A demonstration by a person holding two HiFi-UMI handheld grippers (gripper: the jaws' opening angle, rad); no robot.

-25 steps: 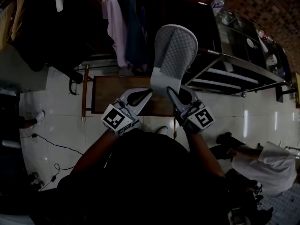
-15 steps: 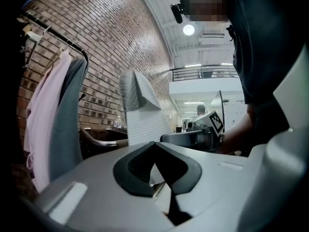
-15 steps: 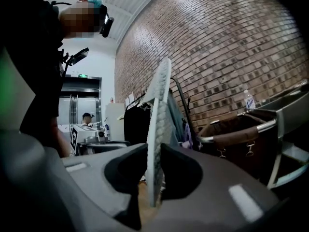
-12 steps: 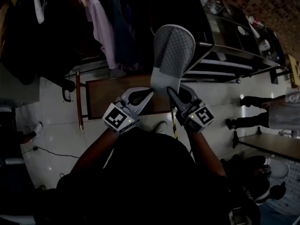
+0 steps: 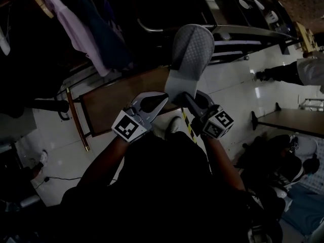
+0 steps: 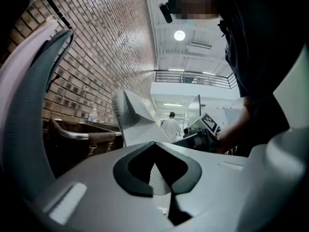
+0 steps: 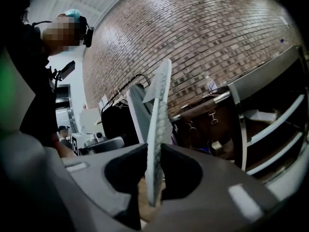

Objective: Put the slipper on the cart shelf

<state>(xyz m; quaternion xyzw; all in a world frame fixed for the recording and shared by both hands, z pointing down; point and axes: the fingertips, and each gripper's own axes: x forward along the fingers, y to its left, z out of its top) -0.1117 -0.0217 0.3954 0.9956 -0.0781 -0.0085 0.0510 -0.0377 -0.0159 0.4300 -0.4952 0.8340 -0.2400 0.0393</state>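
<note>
One brown table [image 5: 119, 100], pale glossy floor [image 5: 234, 80]

I have the grey quilted slipper [image 5: 190, 54] upright between left gripper [image 5: 163, 97] and right gripper [image 5: 186, 97], above the brown wooden platform [image 5: 119, 99]; the steel shelved cart [image 5: 243, 32] lies behind-right, pale hanging clothes [image 5: 76, 29] behind-left.

A big indoor hall: brick wall [image 7: 217, 42], railed balcony [image 6: 193, 74] overhead, hanging clothes [image 5: 76, 24], tiled floor [image 5: 55, 140].

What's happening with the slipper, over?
Left gripper, right gripper both shut on grey quilted fabric slipper, toe-up. Not on steel cart shelf yet. Nothing seen blocking.
</note>
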